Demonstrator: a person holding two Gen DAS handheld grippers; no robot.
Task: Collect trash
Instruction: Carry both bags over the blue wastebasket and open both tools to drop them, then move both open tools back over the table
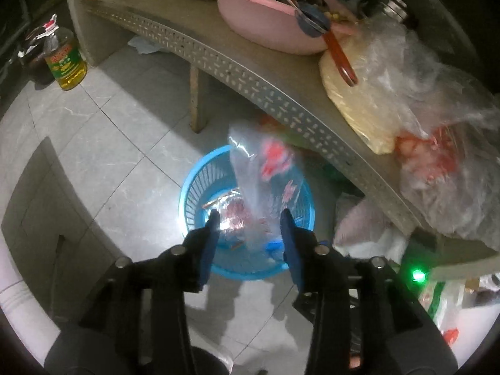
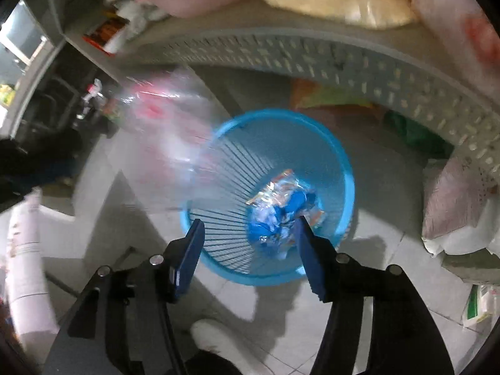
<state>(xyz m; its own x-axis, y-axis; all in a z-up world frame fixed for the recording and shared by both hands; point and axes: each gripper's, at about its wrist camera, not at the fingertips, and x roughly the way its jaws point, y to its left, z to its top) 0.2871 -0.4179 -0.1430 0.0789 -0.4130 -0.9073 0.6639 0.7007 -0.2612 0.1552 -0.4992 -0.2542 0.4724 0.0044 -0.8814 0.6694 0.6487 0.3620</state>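
Both grippers spread, holding nothing: left gripper (image 1: 250, 215), right gripper (image 2: 250, 222). Clear plastic bag (image 1: 265, 172) blurred, between and beyond the left fingers, over blue basket (image 2: 347, 168). Wrappers (image 2: 281, 206) already inside; table clutter maybe left.

right gripper (image 2: 248, 223): jaws spread wide, empty, above blue basket (image 2: 345, 168) | basket: crumpled wrappers (image 2: 281, 200) at bottom, on tiled floor (image 2: 384, 265) | blurred clear plastic bag (image 2: 168, 131) left of rim | perforated shelf edge (image 2: 312, 59) behind

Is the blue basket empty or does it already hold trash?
Holds trash: crumpled wrappers lie at the bottom of the blue basket.
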